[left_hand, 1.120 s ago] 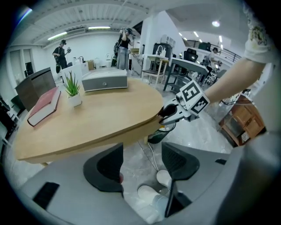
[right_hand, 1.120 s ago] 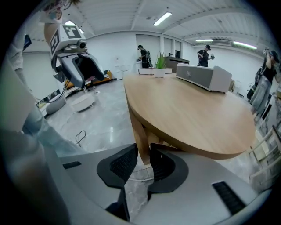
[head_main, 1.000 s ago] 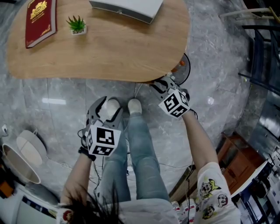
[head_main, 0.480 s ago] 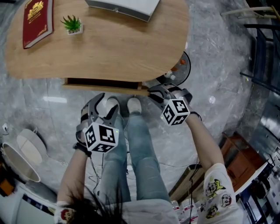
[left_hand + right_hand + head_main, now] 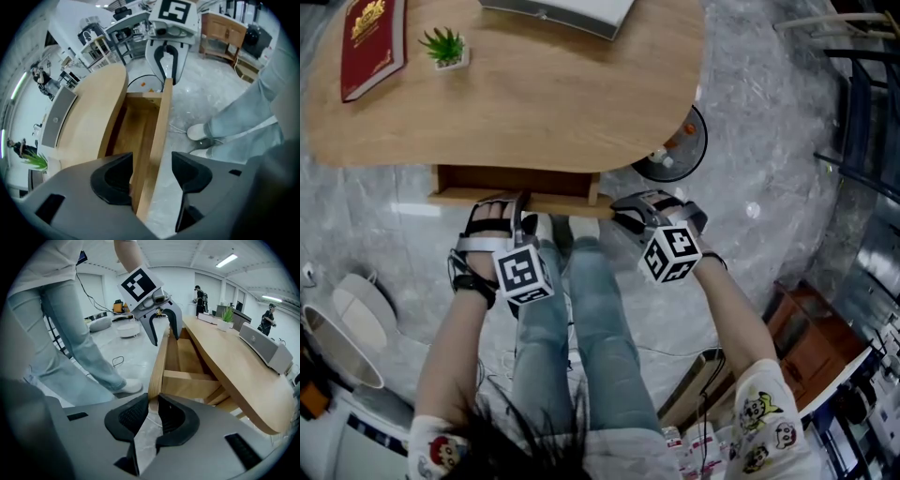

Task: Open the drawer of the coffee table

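Looking down from my head, the drawer (image 5: pixel 514 180) stands part-way out from under the coffee table (image 5: pixel 534 103), its wooden inside showing, with my left tongs (image 5: pixel 514 211) and right tongs (image 5: pixel 623 211) both at its front board. Along my left tongs, the jaws stand apart astride that front board (image 5: pixel 157 140), not clamped on it. Along my right tongs, the jaws are nipped tight on the board's end, so I judge the opening well begun, with some slide likely left.
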A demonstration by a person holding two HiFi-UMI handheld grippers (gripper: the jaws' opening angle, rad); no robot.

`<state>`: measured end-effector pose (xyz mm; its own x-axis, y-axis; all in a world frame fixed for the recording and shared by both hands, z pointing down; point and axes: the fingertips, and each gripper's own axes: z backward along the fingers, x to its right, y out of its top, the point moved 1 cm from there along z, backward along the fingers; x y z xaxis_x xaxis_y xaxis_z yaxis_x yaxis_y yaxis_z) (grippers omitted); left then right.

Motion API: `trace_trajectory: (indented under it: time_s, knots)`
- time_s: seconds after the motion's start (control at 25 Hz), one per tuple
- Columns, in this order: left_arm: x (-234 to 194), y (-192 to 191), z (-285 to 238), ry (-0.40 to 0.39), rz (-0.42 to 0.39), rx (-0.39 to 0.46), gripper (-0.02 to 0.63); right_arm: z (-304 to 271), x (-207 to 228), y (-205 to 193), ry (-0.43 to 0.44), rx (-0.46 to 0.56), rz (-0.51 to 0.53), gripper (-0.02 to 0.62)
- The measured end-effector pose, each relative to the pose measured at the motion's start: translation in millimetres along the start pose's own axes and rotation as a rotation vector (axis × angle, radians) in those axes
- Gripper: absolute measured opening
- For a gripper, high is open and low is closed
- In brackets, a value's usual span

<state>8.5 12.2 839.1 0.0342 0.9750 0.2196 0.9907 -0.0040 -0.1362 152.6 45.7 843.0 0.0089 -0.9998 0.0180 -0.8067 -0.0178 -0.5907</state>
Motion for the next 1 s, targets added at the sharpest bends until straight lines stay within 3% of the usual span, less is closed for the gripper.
trace_trajectory:
  time_s: [0.24,0.44,1.0]
  knots:
    - [8,2,-9,0.004,-0.123,0.003,0.090,0,1,-2,0.008,-0.026,-0.011,0.058]
    - [23,-6,-6,-0.051,-0.169,0.015,0.084,-4,-10,3,0.042,-0.039,0.002,0.058]
    - [20,-5,-5,-0.020,-0.129,-0.006,0.083,-7,-16,3,0.028,-0.077,-0.025,0.058]
